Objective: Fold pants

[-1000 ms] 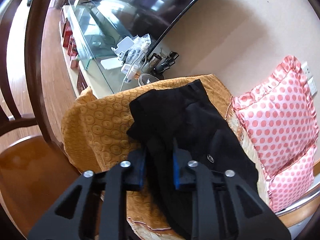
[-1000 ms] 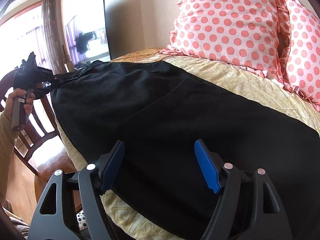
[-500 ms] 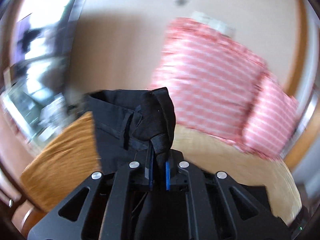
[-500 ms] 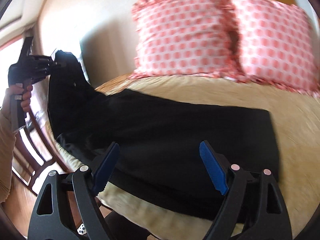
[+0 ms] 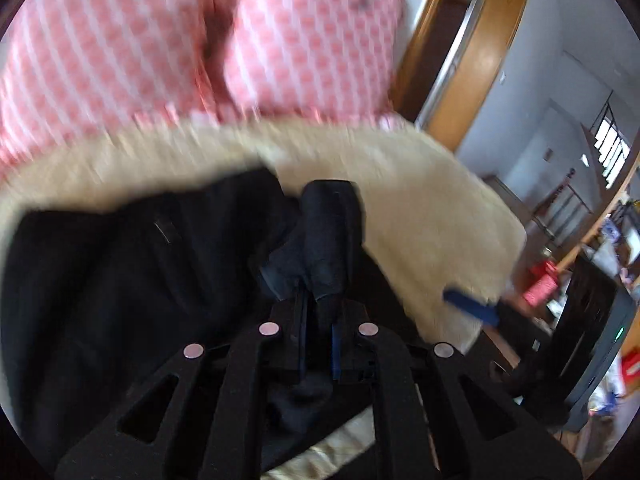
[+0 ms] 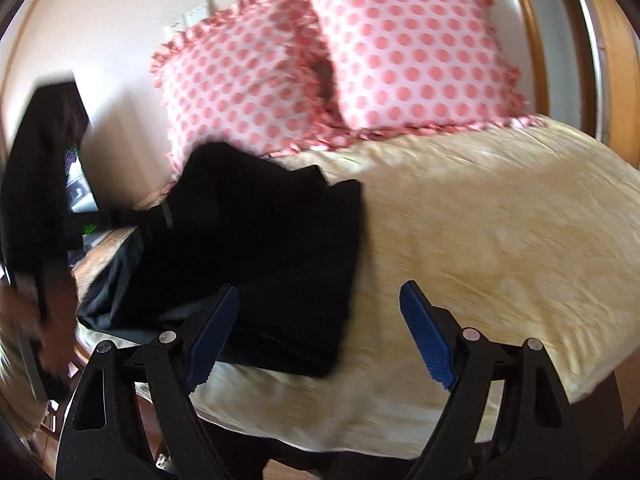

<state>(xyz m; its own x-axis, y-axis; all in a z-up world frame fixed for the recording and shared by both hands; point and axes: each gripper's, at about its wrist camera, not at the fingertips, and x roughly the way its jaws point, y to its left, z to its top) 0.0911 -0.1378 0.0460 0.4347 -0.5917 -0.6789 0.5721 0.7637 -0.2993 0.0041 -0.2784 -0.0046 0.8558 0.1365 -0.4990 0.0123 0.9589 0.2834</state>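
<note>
The black pants [image 6: 272,248] lie on the cream bedspread [image 6: 500,232], doubled over on themselves at the bed's left part. My left gripper [image 5: 318,332] is shut on a bunched end of the pants [image 5: 324,236] and holds it over the flat part of the pants [image 5: 120,280]. It also shows as a dark blur at the left edge of the right wrist view [image 6: 40,184]. My right gripper [image 6: 320,336] is open and empty above the bed's near edge, its left finger over the pants' near edge. One of its blue pads [image 5: 472,306] shows in the left wrist view.
Two pink polka-dot pillows [image 6: 416,52] lean against the wall at the head of the bed. A wooden door frame [image 5: 468,52] stands to the right. A room with dark furniture [image 5: 588,320] lies beyond the bed's right edge.
My left gripper has swung the held end of the pants up and across toward the right, doubling the pants over. My right gripper has stayed open and drawn back.
</note>
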